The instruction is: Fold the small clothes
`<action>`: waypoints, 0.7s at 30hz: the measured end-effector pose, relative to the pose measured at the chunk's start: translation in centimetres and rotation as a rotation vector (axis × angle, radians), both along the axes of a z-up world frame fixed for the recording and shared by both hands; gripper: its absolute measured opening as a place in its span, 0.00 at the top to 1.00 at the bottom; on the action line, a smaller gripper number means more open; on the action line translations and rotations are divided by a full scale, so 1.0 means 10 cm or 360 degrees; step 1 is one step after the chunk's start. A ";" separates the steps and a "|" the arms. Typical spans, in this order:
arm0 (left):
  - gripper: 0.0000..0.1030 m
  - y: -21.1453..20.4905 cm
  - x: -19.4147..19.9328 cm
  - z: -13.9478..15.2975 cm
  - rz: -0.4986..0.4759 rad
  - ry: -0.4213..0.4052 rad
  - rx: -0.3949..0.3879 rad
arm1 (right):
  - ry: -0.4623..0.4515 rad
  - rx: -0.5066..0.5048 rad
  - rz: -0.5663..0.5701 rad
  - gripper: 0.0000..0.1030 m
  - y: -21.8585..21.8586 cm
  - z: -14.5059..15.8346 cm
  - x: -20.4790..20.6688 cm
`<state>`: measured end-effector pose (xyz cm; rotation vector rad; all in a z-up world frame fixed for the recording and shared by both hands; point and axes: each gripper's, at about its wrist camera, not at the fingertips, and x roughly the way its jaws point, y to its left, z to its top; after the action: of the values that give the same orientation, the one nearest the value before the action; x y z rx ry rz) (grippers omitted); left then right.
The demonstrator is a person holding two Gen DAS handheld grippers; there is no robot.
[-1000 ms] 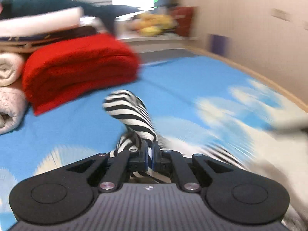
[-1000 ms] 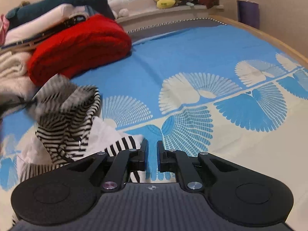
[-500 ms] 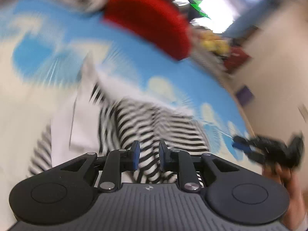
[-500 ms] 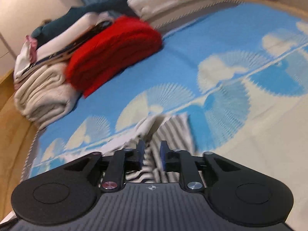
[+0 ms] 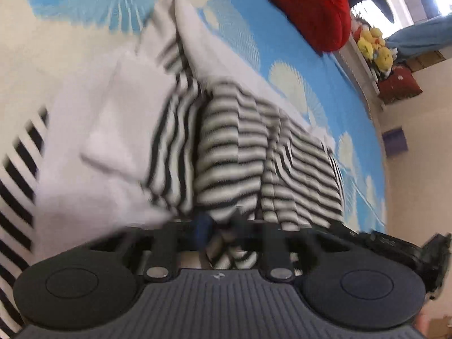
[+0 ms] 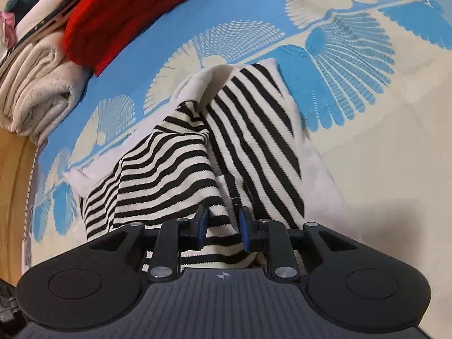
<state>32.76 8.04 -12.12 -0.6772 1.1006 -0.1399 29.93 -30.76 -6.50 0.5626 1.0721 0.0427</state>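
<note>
A small black-and-white striped garment (image 5: 234,152) with white panels lies rumpled on the blue and cream bedspread (image 5: 56,42). It also shows in the right wrist view (image 6: 175,169). My left gripper (image 5: 221,223) is open, low over the garment's near edge, with striped cloth between its fingers. My right gripper (image 6: 223,223) is open, with a striped hem lying between its blue pads (image 6: 202,223). The right gripper's body (image 5: 409,248) shows at the lower right of the left wrist view.
A folded red blanket (image 6: 135,8) and a stack of cream towels (image 6: 36,84) lie at the far left of the bed. A wooden bed edge (image 6: 11,197) runs along the left. Yellow plush toys (image 5: 373,48) sit on a ledge by the wall.
The left gripper let go of the lifted striped sleeve, opened and dropped down to the garment. The right gripper opened wider and moved onto the garment's near hem. The garment now lies spread flatter.
</note>
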 end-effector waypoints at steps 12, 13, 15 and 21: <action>0.96 0.71 -0.27 0.52 0.0166 -0.0327 0.0048 | -0.0519 0.0299 -0.0124 0.99 -0.26 0.63 -0.45; 0.96 0.71 -0.26 0.38 0.0136 -0.0164 0.0069 | -0.0367 0.0221 -0.0094 0.99 -0.21 0.50 -0.44; 0.95 0.76 -0.27 0.22 0.0136 0.0020 0.0103 | 0.0006 0.0026 -0.0063 0.98 -0.13 0.10 -0.45; 0.68 0.83 -0.25 0.37 0.0202 -0.0104 0.0042 | 0.0009 -0.0033 -0.0114 0.88 -0.07 0.03 -0.54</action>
<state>30.27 16.31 -8.45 -0.7123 0.9923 -0.0386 24.54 -31.51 -6.23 0.5824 1.0563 -0.0329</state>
